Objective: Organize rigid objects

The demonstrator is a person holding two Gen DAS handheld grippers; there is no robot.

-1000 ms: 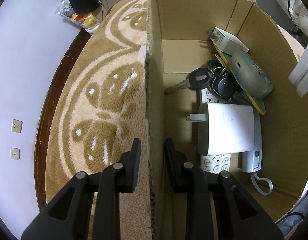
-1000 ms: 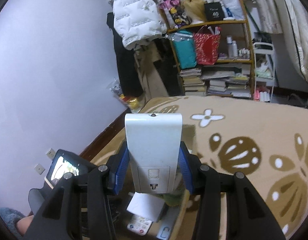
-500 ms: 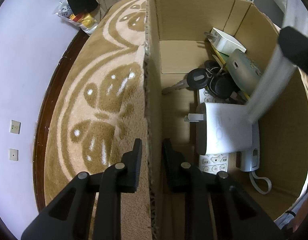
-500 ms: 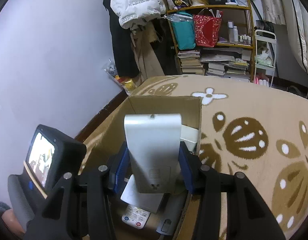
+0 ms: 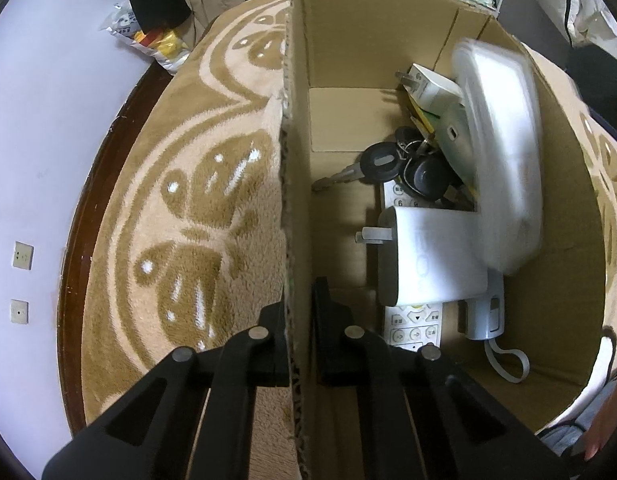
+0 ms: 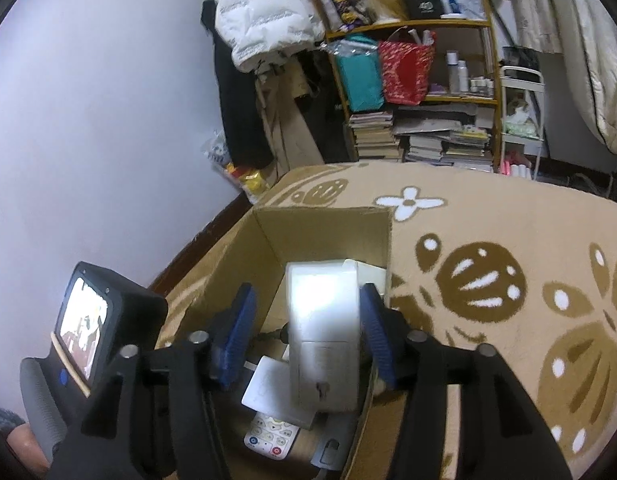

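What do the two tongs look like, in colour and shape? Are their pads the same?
Both are matte black plastic with angular, hollow-framed arms and round silver pivot pins. The left tongs end in plain black rectangular fingers. The right tongs carry blue ribbed pads on their inner faces. No cables, sleeves or markings show.

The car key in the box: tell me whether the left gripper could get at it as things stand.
Probably not right away. The left gripper is clamped on the cardboard box wall, one finger on each side, so it would have to let go first. The car key itself lies uncovered beyond, beside the white charger.
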